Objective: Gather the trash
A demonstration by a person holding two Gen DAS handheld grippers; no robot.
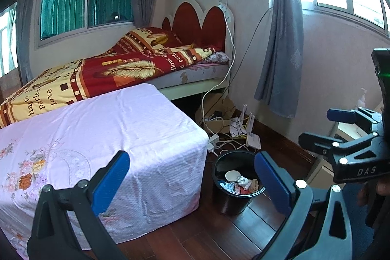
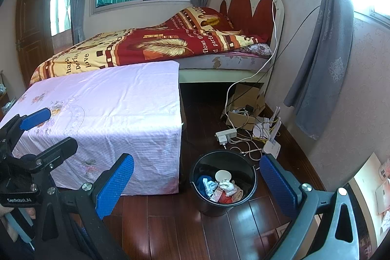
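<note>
A black trash bin (image 1: 234,201) (image 2: 207,196) stands on the dark wooden floor beside a low table under a pink floral cloth (image 1: 102,138) (image 2: 104,113). Inside the bin lie a white paper cup (image 1: 232,176) (image 2: 223,175), crumpled paper (image 2: 228,185) and coloured wrappers. My left gripper (image 1: 192,184) is open and holds nothing, hovering in front of the table corner and the bin. My right gripper (image 2: 197,189) is open too, held above the floor with the bin between its blue pads. Each gripper shows in the other's view, the right gripper (image 1: 319,130) and the left gripper (image 2: 52,129).
A bed with a red and yellow quilt (image 1: 102,70) (image 2: 151,45) stands behind the table. Cables, a power strip (image 2: 225,133), a white router (image 1: 253,139) and a cardboard box (image 2: 243,113) clutter the floor by the wall. Grey curtains (image 1: 282,40) hang at the right.
</note>
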